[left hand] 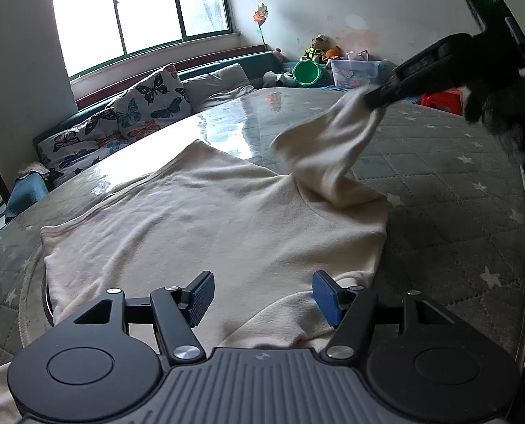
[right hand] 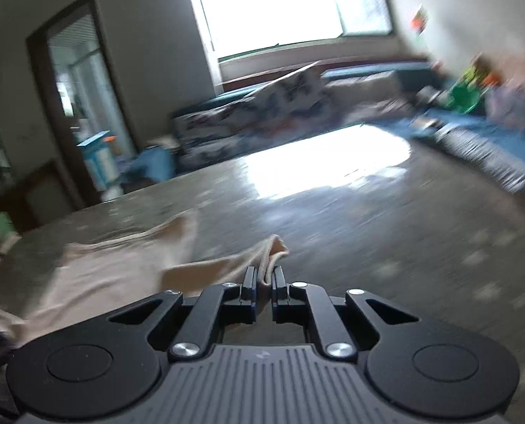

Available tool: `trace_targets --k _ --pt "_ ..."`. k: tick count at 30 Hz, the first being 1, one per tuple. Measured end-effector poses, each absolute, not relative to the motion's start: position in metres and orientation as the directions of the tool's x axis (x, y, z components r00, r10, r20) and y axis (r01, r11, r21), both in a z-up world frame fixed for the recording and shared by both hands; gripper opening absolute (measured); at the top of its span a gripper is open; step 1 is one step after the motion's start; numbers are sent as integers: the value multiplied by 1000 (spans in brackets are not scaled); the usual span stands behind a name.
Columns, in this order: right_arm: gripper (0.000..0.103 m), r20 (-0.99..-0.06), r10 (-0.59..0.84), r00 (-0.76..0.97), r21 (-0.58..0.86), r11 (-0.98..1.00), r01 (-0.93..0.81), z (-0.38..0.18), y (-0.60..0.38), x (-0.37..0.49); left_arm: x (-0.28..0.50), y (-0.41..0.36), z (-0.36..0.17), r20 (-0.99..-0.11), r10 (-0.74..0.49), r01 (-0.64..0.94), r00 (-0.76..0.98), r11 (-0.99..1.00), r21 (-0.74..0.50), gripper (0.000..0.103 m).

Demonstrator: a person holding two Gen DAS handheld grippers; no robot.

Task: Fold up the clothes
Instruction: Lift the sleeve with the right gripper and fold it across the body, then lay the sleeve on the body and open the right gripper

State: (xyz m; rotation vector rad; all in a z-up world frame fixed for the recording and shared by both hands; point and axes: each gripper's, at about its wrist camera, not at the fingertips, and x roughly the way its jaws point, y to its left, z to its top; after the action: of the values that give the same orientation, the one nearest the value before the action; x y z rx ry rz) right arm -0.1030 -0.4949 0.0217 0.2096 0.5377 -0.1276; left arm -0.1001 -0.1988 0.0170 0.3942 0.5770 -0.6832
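Cream sweatshirt spread flat on round bench, star-print quilted cover under clear glossy sheet. One sleeve lifted off bench, stretched up toward upper right, cuff pinched in right tongs. Rest of garment flat, hem toward left edge, near part bunched beneath left tongs.

Left tongs wide open, blue pads apart, hovering just above sweatshirt's near edge, gripping nothing; contact with cloth unclear.

Right wrist view, blurred: right tongs closed on sleeve cuff, fabric poking out past fingertips. Sweatshirt body lower left on bench, window glare on surface.

Fuzzy dark sleeve of person behind right tongs, at right edge.

Background: butterfly-print cushions on teal sofa below window, green bowl, stuffed toys, clear storage box, red stool beyond bench.
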Motion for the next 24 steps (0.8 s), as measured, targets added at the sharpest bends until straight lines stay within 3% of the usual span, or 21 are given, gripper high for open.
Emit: trace_targets --k 2,6,11,15,22,24 --pt "7 -517 -120 848 116 971 208 21 -501 -103 -100 -199 17 -614 -476 686 630 711 153 65" --pt "17 -541 -104 835 99 978 186 10 -494 -95 -101 -199 17 -614 -476 688 630 709 156 65" --pt "20 -570 -84 817 79 985 156 -5 -486 -85 -101 -198 17 -615 -479 694 626 702 159 65" --pt "38 -594 -70 802 63 989 132 -17 -480 -77 -102 -199 18 -619 -475 695 625 700 165 65" --pt "49 -635 -115 764 6 988 153 -30 -480 -50 -106 -194 18 -624 -476 697 620 699 159 69" --pt "59 -637 -144 757 4 982 191 -32 -489 -47 -107 -193 17 -625 -479 699 617 698 155 69"
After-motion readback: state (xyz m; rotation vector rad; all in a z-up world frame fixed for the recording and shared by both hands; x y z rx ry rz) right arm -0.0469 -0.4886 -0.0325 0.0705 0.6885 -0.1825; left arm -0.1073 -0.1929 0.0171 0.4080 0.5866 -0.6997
